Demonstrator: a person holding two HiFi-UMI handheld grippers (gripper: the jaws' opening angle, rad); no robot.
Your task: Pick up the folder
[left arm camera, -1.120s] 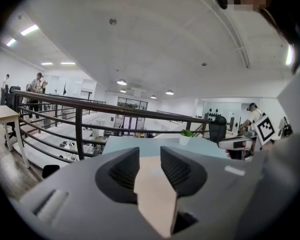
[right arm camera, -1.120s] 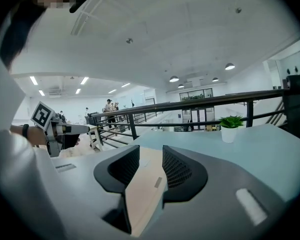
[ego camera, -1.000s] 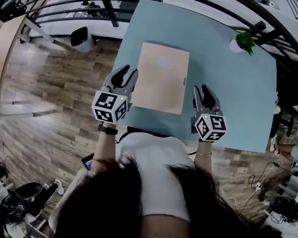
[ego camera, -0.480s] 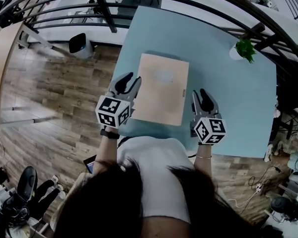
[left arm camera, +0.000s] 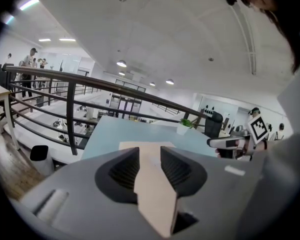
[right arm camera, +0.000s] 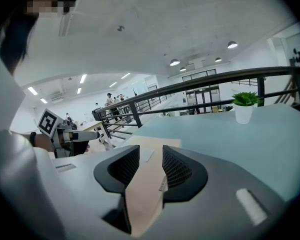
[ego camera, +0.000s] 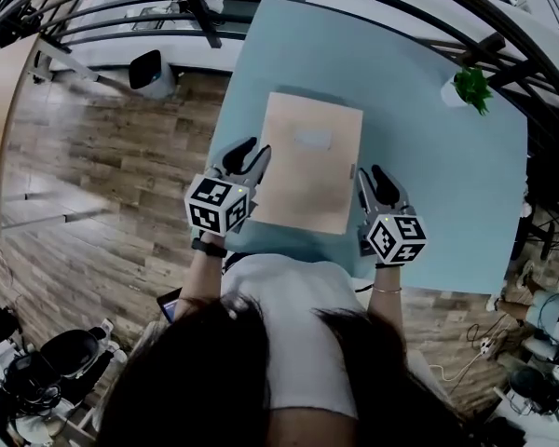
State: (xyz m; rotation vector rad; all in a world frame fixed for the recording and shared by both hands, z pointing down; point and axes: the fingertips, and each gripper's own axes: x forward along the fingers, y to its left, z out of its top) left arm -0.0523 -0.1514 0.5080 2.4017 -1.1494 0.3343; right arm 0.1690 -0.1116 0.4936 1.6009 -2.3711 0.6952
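Observation:
A tan folder (ego camera: 312, 161) lies flat on the light-blue table (ego camera: 429, 156). My left gripper (ego camera: 250, 150) sits at the folder's left edge and my right gripper (ego camera: 373, 175) at its right edge. In the left gripper view the folder (left arm camera: 150, 184) fills the gap of the left gripper (left arm camera: 150, 151), whose jaws stand apart. The right gripper view shows the same: the folder (right arm camera: 145, 184) runs through the gap of the right gripper (right arm camera: 151, 151). Neither pair of pads presses on it.
A small potted plant (ego camera: 470, 87) stands at the table's far right corner. Black railings (ego camera: 196, 7) run behind and around the table. A dark bin (ego camera: 154, 71) stands on the wooden floor at the left. The person's body is close to the table's near edge.
Both grippers have come down and moved inward, from beside the folder to its left and right edges. The jaws keep the same opening. The folder has not moved.

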